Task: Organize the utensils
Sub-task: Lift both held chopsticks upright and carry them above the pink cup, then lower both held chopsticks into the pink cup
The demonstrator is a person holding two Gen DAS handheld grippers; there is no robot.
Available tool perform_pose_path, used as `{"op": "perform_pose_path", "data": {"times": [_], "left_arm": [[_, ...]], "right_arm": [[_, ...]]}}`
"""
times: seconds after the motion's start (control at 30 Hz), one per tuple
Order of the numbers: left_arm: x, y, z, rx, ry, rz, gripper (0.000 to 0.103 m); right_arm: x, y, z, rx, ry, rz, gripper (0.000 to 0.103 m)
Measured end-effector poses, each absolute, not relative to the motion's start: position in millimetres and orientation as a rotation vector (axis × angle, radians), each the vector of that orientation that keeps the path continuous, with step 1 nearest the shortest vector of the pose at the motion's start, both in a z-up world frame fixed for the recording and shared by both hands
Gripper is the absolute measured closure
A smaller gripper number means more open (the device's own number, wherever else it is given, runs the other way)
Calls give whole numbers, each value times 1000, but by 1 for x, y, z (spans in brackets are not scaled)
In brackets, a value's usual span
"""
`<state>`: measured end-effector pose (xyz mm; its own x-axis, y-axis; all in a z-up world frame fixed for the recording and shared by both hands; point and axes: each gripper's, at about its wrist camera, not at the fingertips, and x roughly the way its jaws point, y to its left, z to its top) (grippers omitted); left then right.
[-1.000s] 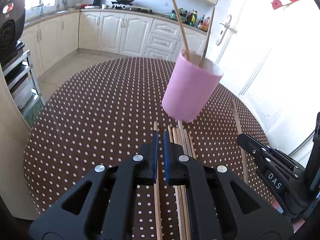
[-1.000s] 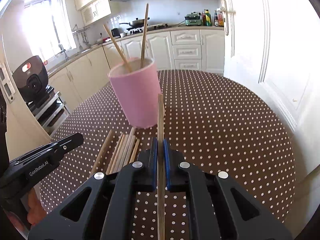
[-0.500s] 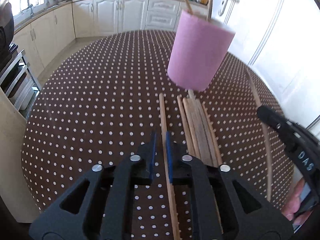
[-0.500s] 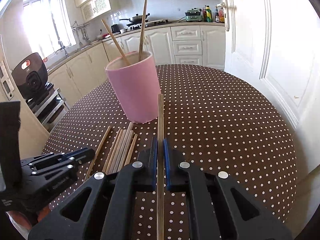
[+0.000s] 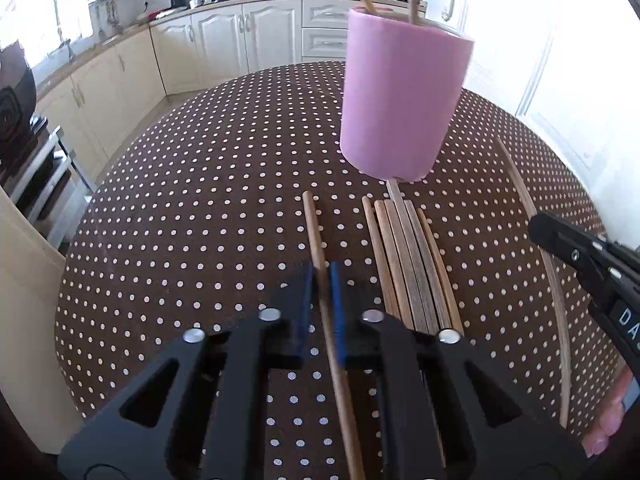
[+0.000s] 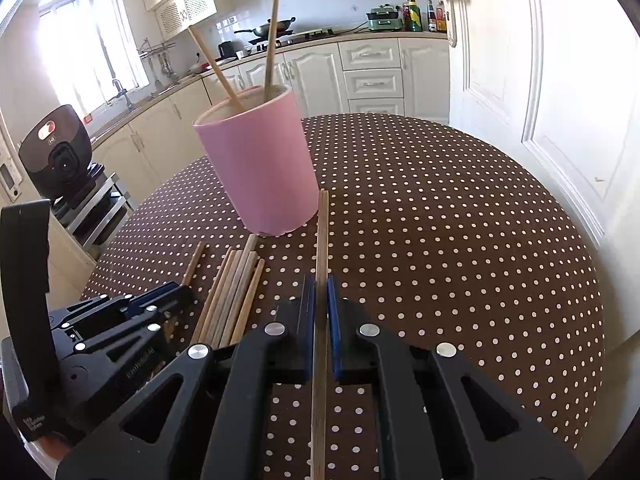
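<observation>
A pink cup (image 5: 402, 104) stands on the dotted table with two chopsticks (image 6: 272, 44) upright in it; it also shows in the right wrist view (image 6: 260, 168). Several wooden chopsticks (image 5: 408, 260) lie in a bundle in front of the cup. My left gripper (image 5: 320, 276) straddles a single chopstick (image 5: 314, 232) lying left of the bundle, with its jaws almost closed around it. My right gripper (image 6: 320, 288) is shut on another chopstick (image 6: 321, 240) and holds it pointing toward the cup's base. The right gripper also shows in the left wrist view (image 5: 580, 256).
The round table with the brown dotted cloth (image 6: 460, 220) fills both views. White kitchen cabinets (image 5: 240, 40) and a door (image 6: 540, 80) stand behind. A black appliance on a rack (image 6: 56, 152) stands off the table's left edge.
My left gripper has come down and forward onto the single chopstick left of the bundle. My right gripper has kept its hold on its chopstick and shifted slightly.
</observation>
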<state>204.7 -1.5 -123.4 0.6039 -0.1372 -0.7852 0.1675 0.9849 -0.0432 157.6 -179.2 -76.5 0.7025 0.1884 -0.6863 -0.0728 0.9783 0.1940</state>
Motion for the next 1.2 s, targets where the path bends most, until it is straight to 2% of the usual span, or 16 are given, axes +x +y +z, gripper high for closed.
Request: {"op": "perform_pose_path", "data": {"times": [0.37,0.73,1.2], "left_arm": [[193,16,-107,-26,845,-176,97],[179,7,-56,-47,674,-197,97],[186,-1,-16,-67,560,-205,97]], "right_arm": [[156,-184,-62,184,723,157,98],[153,-192,-28,203,595,163,98],[151,-191,20,178,437,168,98]]}}
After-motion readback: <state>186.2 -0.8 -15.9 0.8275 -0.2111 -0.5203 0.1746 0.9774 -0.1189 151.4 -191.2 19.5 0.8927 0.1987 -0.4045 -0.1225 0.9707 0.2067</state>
